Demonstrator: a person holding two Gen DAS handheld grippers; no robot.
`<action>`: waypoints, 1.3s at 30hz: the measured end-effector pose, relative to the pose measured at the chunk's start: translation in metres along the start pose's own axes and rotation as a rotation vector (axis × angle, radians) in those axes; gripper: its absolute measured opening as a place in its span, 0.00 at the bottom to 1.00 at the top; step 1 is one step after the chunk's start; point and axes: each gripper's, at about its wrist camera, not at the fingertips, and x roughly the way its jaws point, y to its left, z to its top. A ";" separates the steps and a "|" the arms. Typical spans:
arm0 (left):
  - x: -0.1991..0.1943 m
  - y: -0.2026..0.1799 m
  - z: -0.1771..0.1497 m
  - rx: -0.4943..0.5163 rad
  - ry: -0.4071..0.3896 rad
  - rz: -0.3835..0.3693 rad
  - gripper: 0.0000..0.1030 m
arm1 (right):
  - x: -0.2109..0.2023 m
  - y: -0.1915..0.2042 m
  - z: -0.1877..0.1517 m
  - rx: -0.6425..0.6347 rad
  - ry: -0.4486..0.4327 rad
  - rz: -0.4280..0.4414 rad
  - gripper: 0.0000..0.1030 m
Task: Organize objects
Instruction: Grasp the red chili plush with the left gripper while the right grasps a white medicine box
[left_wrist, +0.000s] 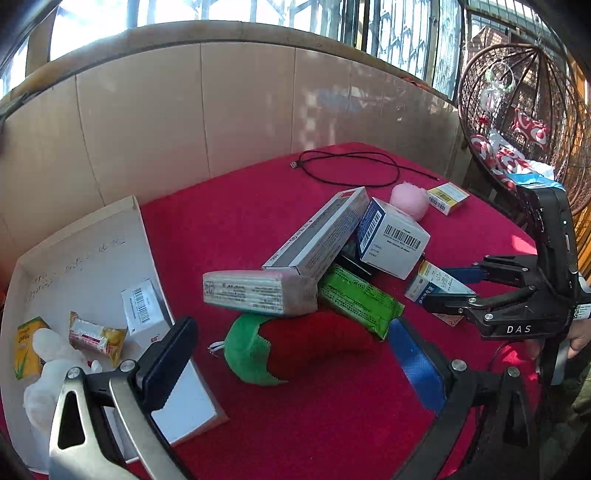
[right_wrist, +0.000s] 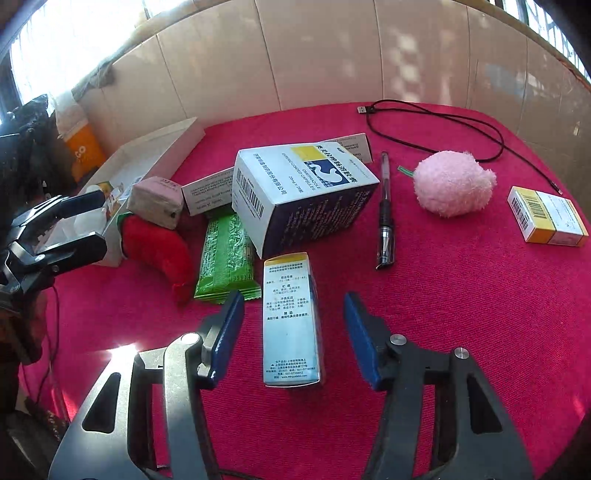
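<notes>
A red plush chili (left_wrist: 314, 343) with a green cap lies on the red cloth between the wide-apart fingers of my left gripper (left_wrist: 295, 358), which is open and not touching it. In the right wrist view a small pale-blue medicine box (right_wrist: 291, 321) lies lengthwise between the blue pads of my right gripper (right_wrist: 293, 332). A gap shows on each side of the box, so the gripper is open around it. The left wrist view shows that same right gripper (left_wrist: 448, 286) at the right, straddling the box (left_wrist: 432, 284). My left gripper (right_wrist: 79, 221) shows at the left edge, by the chili (right_wrist: 159, 247).
A white tray (left_wrist: 85, 251) at the left holds a juice carton, a snack packet, a white box and a white plush. Piled mid-table are a long grey box (left_wrist: 317, 232), a blue-white box (right_wrist: 303, 192), a tissue pack (left_wrist: 258, 291) and a green packet (right_wrist: 227, 254). Pen (right_wrist: 386, 210), pink pompom (right_wrist: 452, 184), yellow box (right_wrist: 546, 216), cable (right_wrist: 436, 125).
</notes>
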 end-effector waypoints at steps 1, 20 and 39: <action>0.006 -0.002 0.002 0.017 0.020 -0.003 1.00 | 0.002 -0.001 -0.002 0.002 0.008 0.005 0.48; 0.015 -0.029 -0.014 0.107 0.249 -0.086 1.00 | 0.003 -0.009 -0.001 0.014 -0.017 0.052 0.49; 0.029 -0.058 -0.042 0.306 0.346 -0.132 1.00 | 0.003 -0.011 -0.001 0.027 -0.019 0.069 0.49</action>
